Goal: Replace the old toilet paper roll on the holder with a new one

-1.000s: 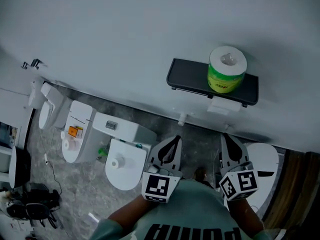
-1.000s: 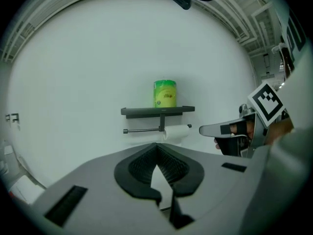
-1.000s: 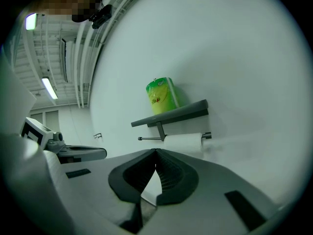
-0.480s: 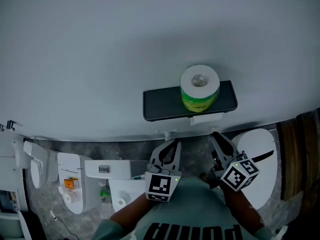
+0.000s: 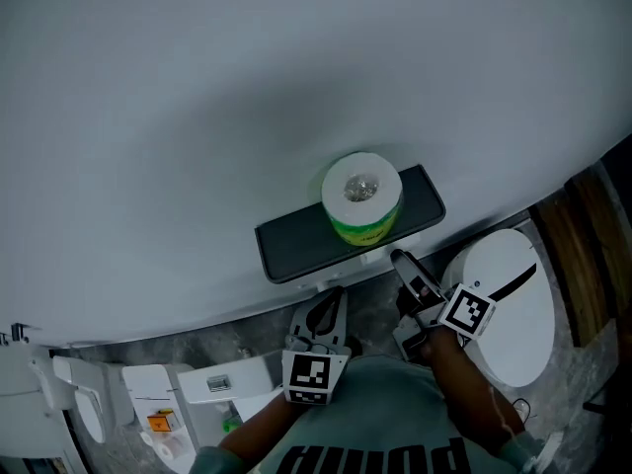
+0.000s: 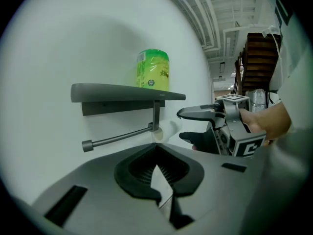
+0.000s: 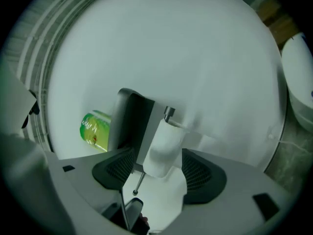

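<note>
You are holding the right gripper [image 5: 403, 263] just under the black shelf [image 5: 296, 250]. Its jaws are opening and already standing wide, with the old roll [image 7: 164, 148] lying between them and neither pad pressing on it. In the right gripper view that nearly spent white roll is sitting dead ahead. Its long axis, and the bar [image 6: 120, 137] it is threaded on, are running from about 1 o'clock to 7 o'clock, so the pads are flanking it at 3 and 9.

In the head view the left gripper [image 5: 331, 299] is hanging at 8 o'clock of the right one, jaws together and empty, so your right hand is the nearer. The new roll [image 5: 361, 197], green-wrapped, is standing upright on the shelf at 11 o'clock of the right gripper. I am judging that the old roll is needing to slide along the bar toward its capped end.
</note>
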Available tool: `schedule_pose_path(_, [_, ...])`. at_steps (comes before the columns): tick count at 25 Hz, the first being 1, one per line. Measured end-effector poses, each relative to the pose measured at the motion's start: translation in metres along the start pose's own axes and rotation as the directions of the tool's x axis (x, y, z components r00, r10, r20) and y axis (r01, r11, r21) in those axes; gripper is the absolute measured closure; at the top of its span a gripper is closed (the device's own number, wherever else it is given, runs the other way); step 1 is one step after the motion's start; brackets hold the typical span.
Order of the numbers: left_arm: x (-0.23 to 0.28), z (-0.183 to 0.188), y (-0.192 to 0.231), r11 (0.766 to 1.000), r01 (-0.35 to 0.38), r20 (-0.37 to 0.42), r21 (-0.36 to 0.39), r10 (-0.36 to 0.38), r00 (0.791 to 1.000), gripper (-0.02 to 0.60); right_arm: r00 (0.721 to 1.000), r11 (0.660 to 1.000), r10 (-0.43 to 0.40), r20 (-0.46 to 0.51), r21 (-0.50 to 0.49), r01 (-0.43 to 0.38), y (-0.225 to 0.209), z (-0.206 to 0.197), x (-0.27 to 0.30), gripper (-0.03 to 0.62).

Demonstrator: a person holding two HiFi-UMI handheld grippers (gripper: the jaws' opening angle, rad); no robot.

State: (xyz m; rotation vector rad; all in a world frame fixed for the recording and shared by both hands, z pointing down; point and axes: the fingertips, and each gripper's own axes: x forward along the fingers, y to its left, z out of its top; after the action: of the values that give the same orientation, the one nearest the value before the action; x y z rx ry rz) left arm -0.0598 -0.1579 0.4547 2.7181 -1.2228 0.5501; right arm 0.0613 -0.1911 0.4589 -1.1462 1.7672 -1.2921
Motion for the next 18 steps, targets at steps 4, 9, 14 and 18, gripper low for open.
schedule_pose_path(4, [0.003, -0.003, 0.001, 1.000, 0.027, -0.015, 0.007, -0.027, 1.000, 0.577, 0.999, 0.995, 0.016, 0.044, 0.097, -0.020, -0.004, 0.006, 0.013, 0.301])
schedule_pose_path(9, [0.004, -0.004, 0.006, 1.000, 0.020, -0.023, 0.009, -0.020, 1.000, 0.577, 0.998, 0.984, 0.026, 0.054, 0.172, -0.035, -0.008, 0.009, 0.026, 0.303])
schedule_pose_path(14, [0.002, -0.004, 0.008, 1.000, 0.003, -0.026, 0.010, -0.002, 1.000, 0.577, 0.999, 0.974, 0.018, 0.044, 0.225, -0.028, -0.014, 0.007, 0.033, 0.306])
schedule_pose_path(18, [-0.001, -0.004, 0.009, 1.000, -0.016, -0.027, 0.007, 0.016, 1.000, 0.577, 0.999, 0.968, 0.013, 0.046, 0.248, -0.024, -0.016, 0.009, 0.034, 0.373])
